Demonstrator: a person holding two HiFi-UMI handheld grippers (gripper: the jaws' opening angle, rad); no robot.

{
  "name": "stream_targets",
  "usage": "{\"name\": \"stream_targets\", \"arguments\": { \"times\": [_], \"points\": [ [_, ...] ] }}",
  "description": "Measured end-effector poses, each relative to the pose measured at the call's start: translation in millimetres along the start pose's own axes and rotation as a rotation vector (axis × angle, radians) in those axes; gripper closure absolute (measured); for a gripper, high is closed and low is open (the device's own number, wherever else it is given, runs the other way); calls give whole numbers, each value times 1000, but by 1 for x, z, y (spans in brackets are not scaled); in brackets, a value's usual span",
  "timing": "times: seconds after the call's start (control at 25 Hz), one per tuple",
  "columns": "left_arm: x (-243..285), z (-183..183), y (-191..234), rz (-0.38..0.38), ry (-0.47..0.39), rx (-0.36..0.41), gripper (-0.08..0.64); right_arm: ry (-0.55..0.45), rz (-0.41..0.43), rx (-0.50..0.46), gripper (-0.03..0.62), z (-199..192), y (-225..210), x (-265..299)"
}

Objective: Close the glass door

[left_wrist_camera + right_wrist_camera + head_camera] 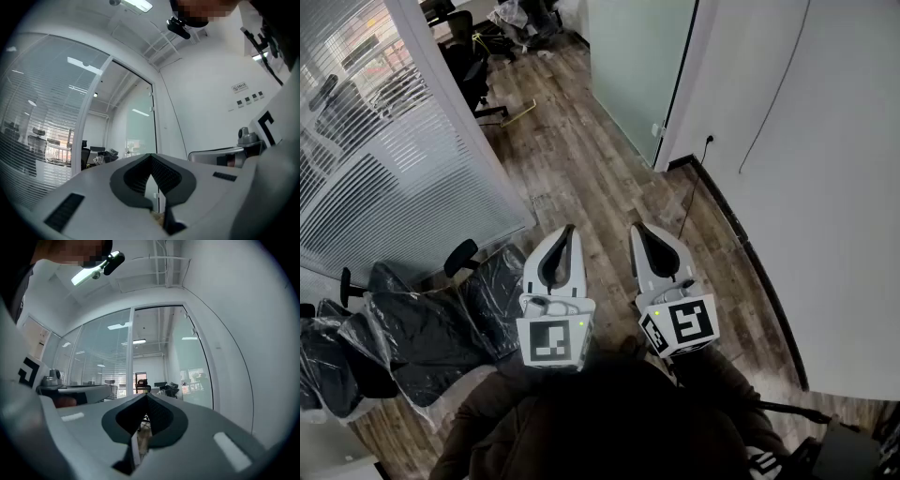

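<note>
A wooden floor (581,178) ran ahead of me, with a white wall (825,187) along my right and a glass partition with blinds (384,159) along my left. The glass door (633,66) stood open at the far end, its frosted panel just beside the corner of the white wall, well apart from both of my grippers. To my lower left sat a cluster of black chairs wrapped in clear plastic (403,337), close against the partition. I held the left gripper (570,228) and the right gripper (636,227) side by side in front of my chest, near each other but not touching, both aimed toward the doorway. On the left one my fingers (136,178) were closed tip to tip with nothing between them. My right fingers (161,420) were likewise pressed together at the tips and held nothing. A thin black cable (692,192) hung down the white wall to the floor.
</note>
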State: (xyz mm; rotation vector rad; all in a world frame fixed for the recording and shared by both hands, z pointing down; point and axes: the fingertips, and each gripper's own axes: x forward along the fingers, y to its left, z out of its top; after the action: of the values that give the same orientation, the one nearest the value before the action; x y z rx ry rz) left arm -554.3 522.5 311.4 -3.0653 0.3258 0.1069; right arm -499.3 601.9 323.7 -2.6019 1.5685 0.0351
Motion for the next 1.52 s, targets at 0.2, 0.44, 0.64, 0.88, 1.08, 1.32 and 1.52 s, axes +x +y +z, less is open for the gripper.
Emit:
{"name": "stream_targets", "arguments": {
  "times": [0.2, 0.44, 0.64, 0.88, 1.08, 1.32, 1.52],
  "points": [
    [6, 1, 13, 0, -11, -7, 563, -8, -1, -4, 592, 1, 4, 14],
    [9, -3, 34, -7, -2, -2, 563, -10, 6, 5, 592, -2, 17, 33],
    [18, -16, 48, -16, 25, -14, 563, -6, 13, 21, 592, -12, 22, 52],
    [55, -35, 57, -27, 36, -23, 563, 6, 18, 37, 589, -26, 2, 81],
    [129, -57, 57, -16, 47, -25, 563, 26, 12, 23, 589, -44, -56, 125],
    [238, -58, 70, 32, 18, -25, 563, 51, 44, 41, 589, -47, -134, 208],
    [307, -53, 92, 100, 19, -9, 563, 45, 104, 51, 589, -39, -176, 274]
  ]
}}
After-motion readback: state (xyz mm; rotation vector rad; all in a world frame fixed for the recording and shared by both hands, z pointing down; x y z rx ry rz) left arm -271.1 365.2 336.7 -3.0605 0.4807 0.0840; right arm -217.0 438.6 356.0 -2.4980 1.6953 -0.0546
